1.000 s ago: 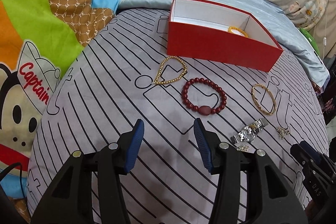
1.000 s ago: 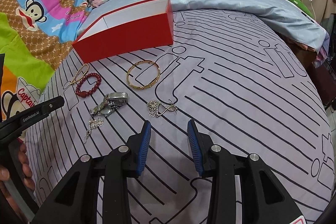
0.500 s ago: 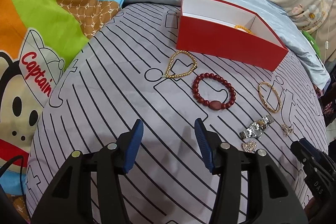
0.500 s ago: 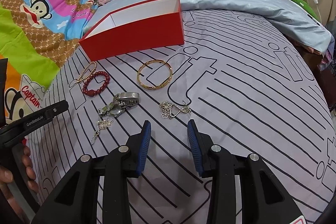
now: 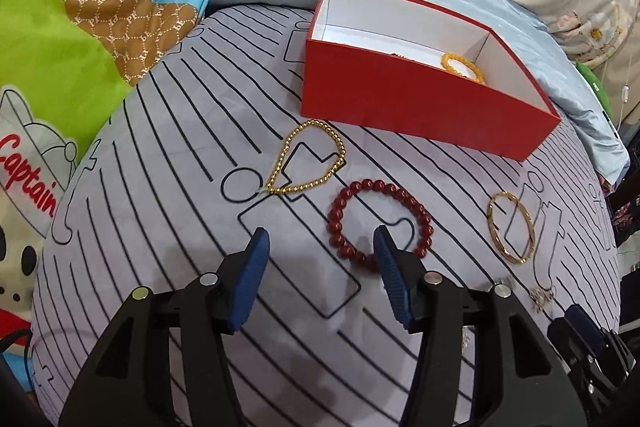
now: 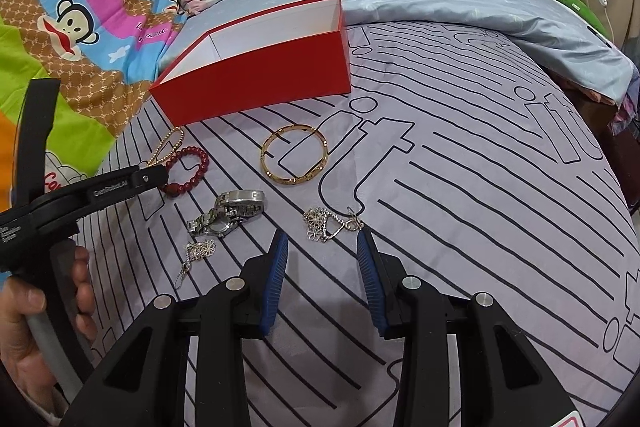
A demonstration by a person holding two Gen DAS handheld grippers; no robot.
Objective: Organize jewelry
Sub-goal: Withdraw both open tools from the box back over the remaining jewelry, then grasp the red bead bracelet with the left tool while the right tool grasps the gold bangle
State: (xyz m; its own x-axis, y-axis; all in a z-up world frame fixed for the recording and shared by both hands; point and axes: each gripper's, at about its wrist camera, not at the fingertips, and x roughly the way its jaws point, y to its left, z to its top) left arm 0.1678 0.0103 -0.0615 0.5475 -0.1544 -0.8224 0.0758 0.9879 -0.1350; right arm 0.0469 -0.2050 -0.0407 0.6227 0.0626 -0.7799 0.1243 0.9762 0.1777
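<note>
Close by: left gripper (image 5: 320, 255) with jaws apart and nothing between them, low over the bed cover (image 5: 160, 227), red beads (image 5: 380, 223) just past the tips. Right gripper (image 6: 322, 259) narrower, also holding nothing, with a silver chain (image 6: 330, 225) just ahead of its tips. No pad touching any jewelry.

A bit farther, left to do, all lying loose on the cover:
- watch (image 6: 230, 213), beside a small silver charm (image 6: 198, 251)
- red beads, near the left gripper
- gold bangle (image 6: 295, 159), between the watch and the box
- gold bead chain (image 5: 308, 159), close to the box wall but not touching

Farthest: red box (image 5: 420, 107), open on top, sitting on the cover. Inside, one yellow bead bracelet (image 5: 462, 66), near the far corner. Maybe one more small thing next to it, too hidden to tell.

So, by the look of it: only just begun. One piece put away, six still out. Most likely next: red beads for the left gripper, silver chain for the right. Thin chains likely hard to pinch off soft cloth.
</note>
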